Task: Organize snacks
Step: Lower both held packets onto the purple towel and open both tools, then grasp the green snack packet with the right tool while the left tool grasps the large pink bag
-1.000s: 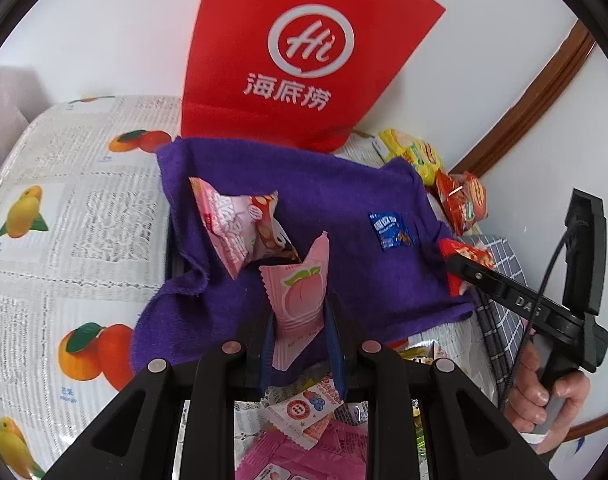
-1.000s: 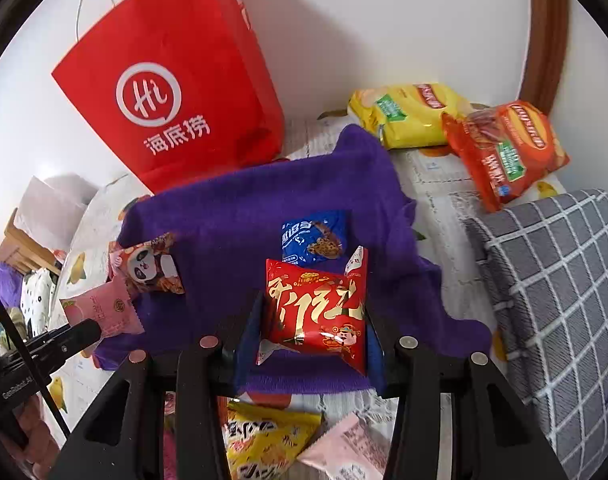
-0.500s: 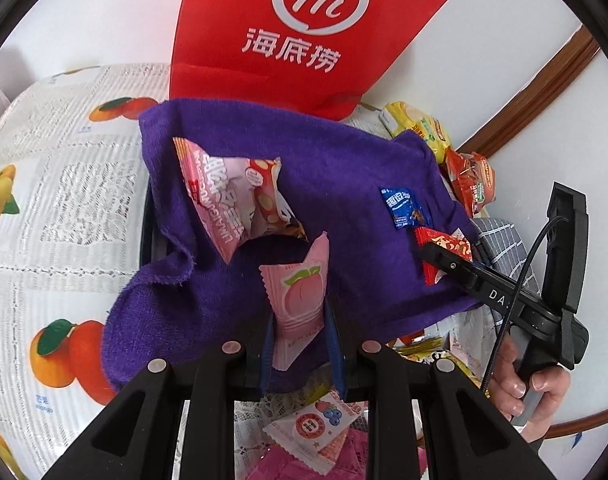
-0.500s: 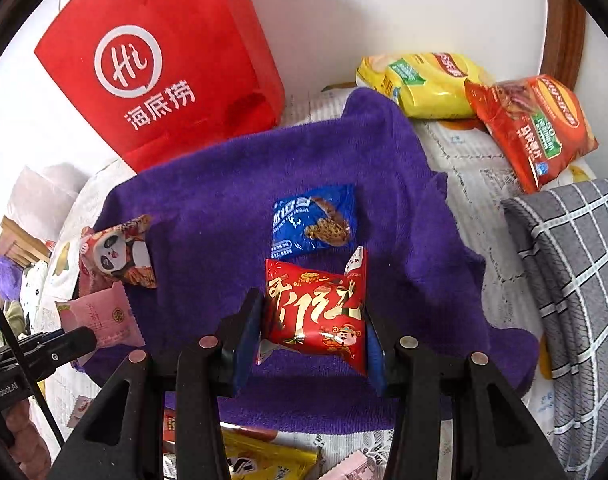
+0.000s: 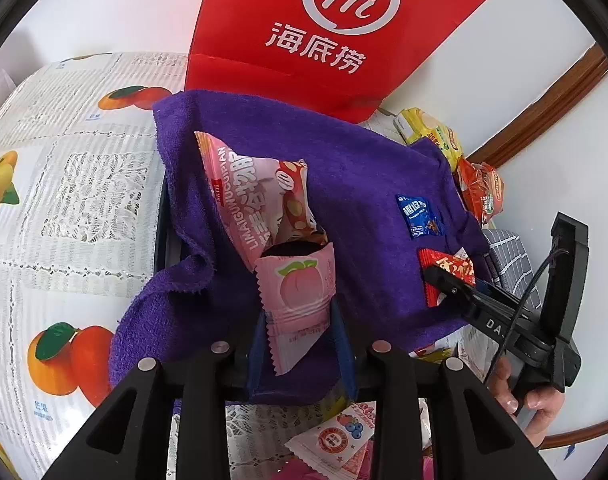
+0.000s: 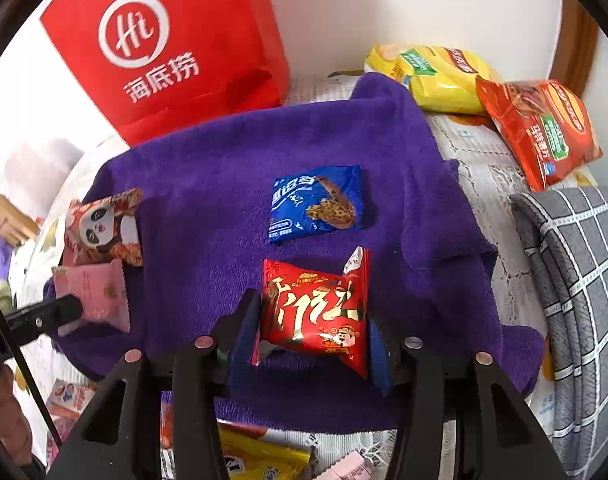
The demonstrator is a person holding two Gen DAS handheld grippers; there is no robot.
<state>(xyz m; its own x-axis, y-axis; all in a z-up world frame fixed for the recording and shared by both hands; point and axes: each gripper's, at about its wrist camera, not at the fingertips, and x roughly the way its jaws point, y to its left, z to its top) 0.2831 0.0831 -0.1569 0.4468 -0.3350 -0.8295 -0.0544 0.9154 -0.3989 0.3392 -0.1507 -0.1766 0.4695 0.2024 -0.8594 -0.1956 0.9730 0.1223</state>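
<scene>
Left wrist view: left gripper (image 5: 298, 344) low centre, fingers spreading, peach sachet (image 5: 296, 300) between them, lying on the purple towel (image 5: 363, 184) just below the pink cereal pack (image 5: 248, 192). Judged step: release onto towel. Best to let the fingers clear the sachet fully, then back off straight so it does not drag. Right wrist view: right gripper (image 6: 309, 344) lower centre, fingers likewise spreading about the red snack packet (image 6: 315, 316), which rests on the towel just below the blue cookie pack (image 6: 315, 204). Surface: lace fruit-print cloth over the worktop (image 5: 64, 184); red paper bag (image 6: 164, 44) against a white wall, upper left.
</scene>
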